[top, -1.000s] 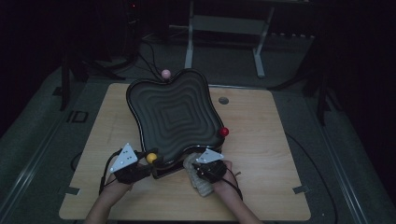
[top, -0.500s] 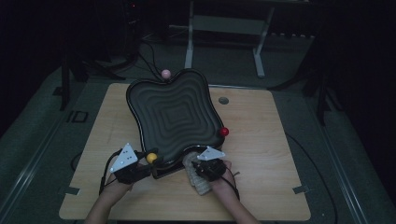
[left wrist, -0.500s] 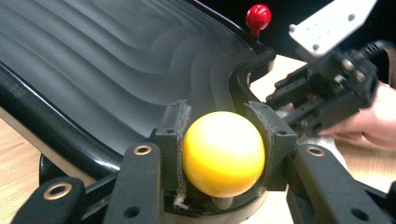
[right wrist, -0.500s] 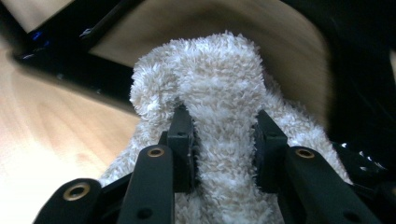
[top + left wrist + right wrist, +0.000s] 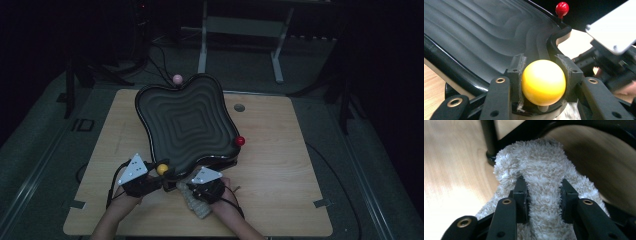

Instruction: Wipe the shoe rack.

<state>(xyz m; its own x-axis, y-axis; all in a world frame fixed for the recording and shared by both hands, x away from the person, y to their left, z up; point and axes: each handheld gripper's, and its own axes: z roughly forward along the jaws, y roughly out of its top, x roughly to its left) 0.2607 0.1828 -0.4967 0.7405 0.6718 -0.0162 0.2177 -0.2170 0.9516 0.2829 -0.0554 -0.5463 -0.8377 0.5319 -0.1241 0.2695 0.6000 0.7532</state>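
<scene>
High view: a wooden table carries a black, apple-shaped tray with stepped ridges, its far side raised.
Knobs: 3 ball knobs stand at the tray's rim, a pink knob at the far edge, a red knob at the right edge, a yellow knob at the near left corner.
Left gripper: at the tray's near left corner, its 2 jaws clamped on the yellow knob.
Left gripper view: the yellow knob sits squarely between the pads, both pressing its sides; the ridged tray spreads beyond it and the red knob shows at the far rim.
Right gripper: just beside the left one, at the tray's near edge, jaws clamped on a fluffy beige cloth.
Right gripper view: the cloth bulges up between the 2 pads, pinched on both sides, and reaches toward the underside of the tray.
Cloth: on the table at the tray's near edge, partly under the right hand.
Left hand: behind its gripper, at the table's near edge.
</scene>
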